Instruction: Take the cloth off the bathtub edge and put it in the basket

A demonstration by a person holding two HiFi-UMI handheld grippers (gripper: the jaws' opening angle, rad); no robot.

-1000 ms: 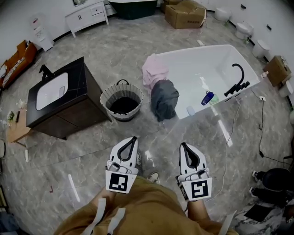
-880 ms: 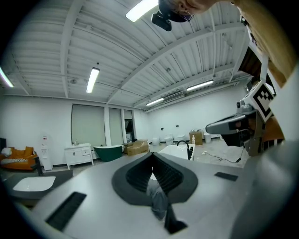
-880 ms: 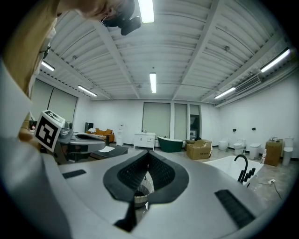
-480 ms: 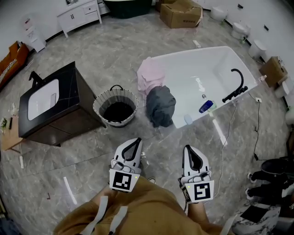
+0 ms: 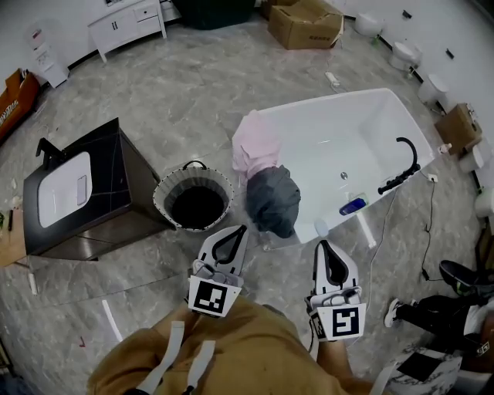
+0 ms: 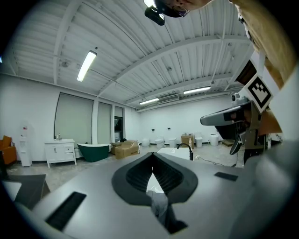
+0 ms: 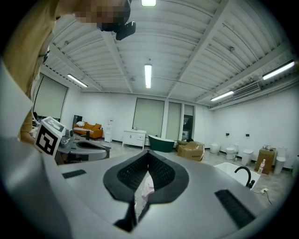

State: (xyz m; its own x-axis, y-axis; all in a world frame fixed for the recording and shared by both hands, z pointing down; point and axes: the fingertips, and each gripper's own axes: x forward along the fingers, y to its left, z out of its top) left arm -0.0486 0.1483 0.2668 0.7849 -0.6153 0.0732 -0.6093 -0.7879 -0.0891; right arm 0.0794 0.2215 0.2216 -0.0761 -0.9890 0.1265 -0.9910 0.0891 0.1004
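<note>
L gripper (image 5: 240,230) & R gripper (image 5: 321,245): both clenched, I'm holding nothing. Grey cloth (image 5: 274,202) + pink cloth (image 5: 256,143) draped over bathtub (image 5: 332,98) edge; basket (image 5: 164,193) just beside them on floor (image 5: 193,85).

A pink cloth (image 5: 257,143) and a dark grey cloth (image 5: 274,199) hide a stretch of the bathtub (image 5: 324,146) rim. The basket (image 5: 164,191) interior is too dark to read. The frame's top edge crops a cardboard box (image 5: 305,23) and a white cabinet (image 5: 127,21). A blue object (image 5: 353,206) in the tub is too small to identify.
</note>
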